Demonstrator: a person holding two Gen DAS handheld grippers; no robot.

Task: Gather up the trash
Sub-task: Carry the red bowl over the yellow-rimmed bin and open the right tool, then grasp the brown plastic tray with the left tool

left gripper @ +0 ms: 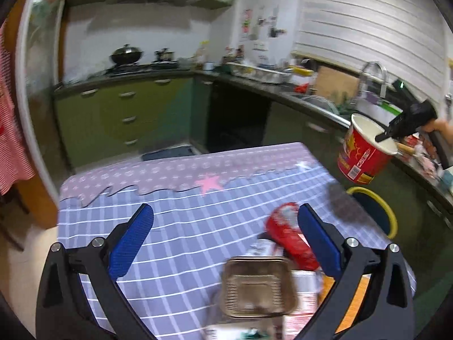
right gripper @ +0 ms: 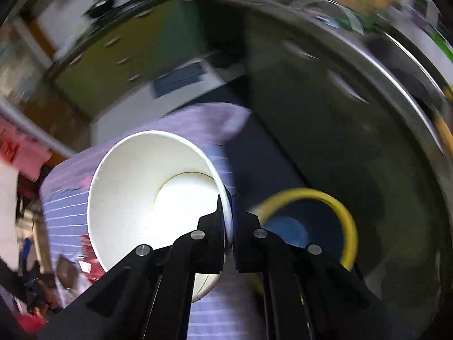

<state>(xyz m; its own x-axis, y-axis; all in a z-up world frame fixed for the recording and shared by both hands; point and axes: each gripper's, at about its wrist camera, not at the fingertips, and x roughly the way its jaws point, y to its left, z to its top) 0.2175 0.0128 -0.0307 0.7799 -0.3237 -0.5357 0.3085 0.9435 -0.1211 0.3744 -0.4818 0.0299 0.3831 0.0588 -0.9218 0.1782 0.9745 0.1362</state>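
My right gripper [right gripper: 230, 226] pinches the cup [right gripper: 147, 198] by its rim, just up-left of the bin [right gripper: 346, 215]; left gripper [left gripper: 223, 226] gapes empty.

Counts only:
- One red paper noodle cup with white inside [left gripper: 365, 153] hanging clamped at rim between right jaws.
- One yellow-rimmed dark blue bin [right gripper: 308, 226] sitting just beyond right jaws.
- One brown square plastic tray [left gripper: 256, 286] lying between left jaws, nearer right finger.
- One crumpled red wrapper [left gripper: 288, 235] lying against inner side of that finger.
- White printed wrappers under tray blurring together, count unclear.
- Two grippers showing.
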